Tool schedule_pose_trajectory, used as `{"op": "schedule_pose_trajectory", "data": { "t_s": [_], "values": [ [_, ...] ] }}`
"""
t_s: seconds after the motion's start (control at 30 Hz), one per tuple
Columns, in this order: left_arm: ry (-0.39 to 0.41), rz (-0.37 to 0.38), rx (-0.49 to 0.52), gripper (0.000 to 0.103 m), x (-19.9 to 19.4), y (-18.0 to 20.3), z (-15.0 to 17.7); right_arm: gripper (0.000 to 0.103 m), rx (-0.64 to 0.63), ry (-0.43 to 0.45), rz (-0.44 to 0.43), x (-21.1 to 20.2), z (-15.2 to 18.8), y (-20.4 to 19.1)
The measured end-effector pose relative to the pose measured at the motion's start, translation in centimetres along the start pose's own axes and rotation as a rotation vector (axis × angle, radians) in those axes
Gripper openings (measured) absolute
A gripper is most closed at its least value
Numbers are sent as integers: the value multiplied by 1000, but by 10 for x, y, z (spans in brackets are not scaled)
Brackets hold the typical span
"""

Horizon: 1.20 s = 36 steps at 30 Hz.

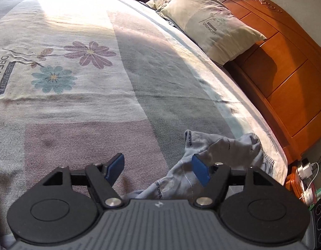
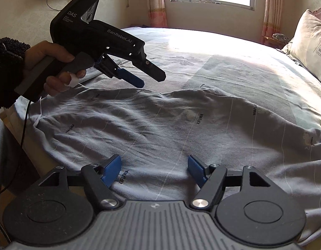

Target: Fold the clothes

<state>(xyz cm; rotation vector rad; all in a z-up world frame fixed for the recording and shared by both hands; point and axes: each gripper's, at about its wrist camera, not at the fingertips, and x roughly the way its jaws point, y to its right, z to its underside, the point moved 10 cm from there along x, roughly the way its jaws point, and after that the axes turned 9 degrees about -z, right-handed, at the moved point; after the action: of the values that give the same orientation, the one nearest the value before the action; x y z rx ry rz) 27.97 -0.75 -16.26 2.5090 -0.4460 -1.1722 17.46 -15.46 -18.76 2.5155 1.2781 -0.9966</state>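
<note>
Near the bed [image 2: 233, 58] front edge: gray shirt [image 2: 160, 125] lies flat | step: between folds | left gripper [image 2: 149, 77] wide, empty | right gripper [image 2: 154, 169] wide, empty | next: pinch an edge.

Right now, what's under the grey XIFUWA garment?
The grey printed cotton garment lies spread on the patchwork floral bedsheet, which shows around it on the far side. Whatever lies beneath the cloth itself is covered, and the wrinkles reveal nothing. Both tools hang open above it.
</note>
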Motion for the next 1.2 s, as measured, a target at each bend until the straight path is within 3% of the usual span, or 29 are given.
{"op": "schedule_pose_trajectory", "data": {
  "t_s": [0.1,0.2,0.47,0.67,0.9,1.0,1.1,1.2],
  "values": [
    [-8,61,34,72,-3,18,-4,75,32,15,-35,-6,-3,2],
    [-53,52,66,72,12,23,-4,75,58,43,-61,-11,-9,9],
    [-203,179,7,73,67,36,-4,77,135,86,-57,-15,-20,41],
    [-265,375,-146,73,79,45,-16,77,210,82,-74,-11,-13,57],
    [-251,521,-250,74,88,58,-28,81,263,102,-114,-10,-12,63],
    [-275,574,-280,81,90,65,-28,81,269,106,-120,-10,-12,63],
    [-254,482,-236,80,94,60,-33,81,275,110,-125,-11,-12,63],
    [-226,451,-228,80,93,56,-47,81,281,114,-127,-12,-12,63]
  ]
}}
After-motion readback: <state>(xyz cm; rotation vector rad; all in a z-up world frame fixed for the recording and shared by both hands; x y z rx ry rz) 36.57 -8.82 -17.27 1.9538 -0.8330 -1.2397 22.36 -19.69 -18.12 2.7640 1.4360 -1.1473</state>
